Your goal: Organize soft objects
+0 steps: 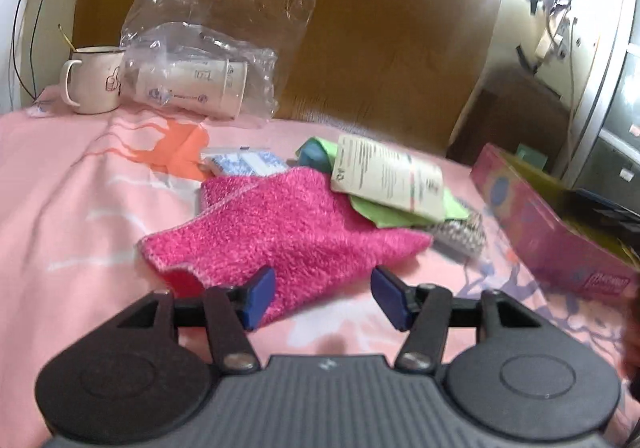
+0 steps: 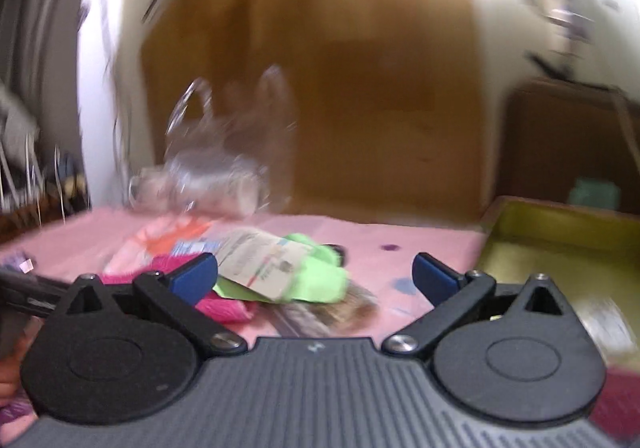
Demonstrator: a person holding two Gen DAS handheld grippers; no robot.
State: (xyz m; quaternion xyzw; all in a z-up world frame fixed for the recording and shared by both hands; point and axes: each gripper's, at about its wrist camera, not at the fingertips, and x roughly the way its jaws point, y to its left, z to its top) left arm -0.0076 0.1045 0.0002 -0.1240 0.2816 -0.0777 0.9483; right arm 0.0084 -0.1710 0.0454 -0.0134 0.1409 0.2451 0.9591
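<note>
While our left gripper (image 1: 323,296) hovers with jaws partly spread and empty over the near corner of the pink cloth (image 1: 280,232), we should lower it squarely and pinch that loose corner, not the middle. Our right gripper (image 2: 315,280) stands spread wide, holding nothing, facing the green cloth (image 2: 320,276). Toward the bed's (image 1: 80,207) right edge, the open box (image 1: 560,232) crowds us; the left side lies freer.

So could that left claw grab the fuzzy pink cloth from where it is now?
Probably yes. The left claw is open and empty, with the pink cloth lying flat on the pink sheet just ahead. Its near corner already sits by one blue pad, and nothing covers that edge.
</note>
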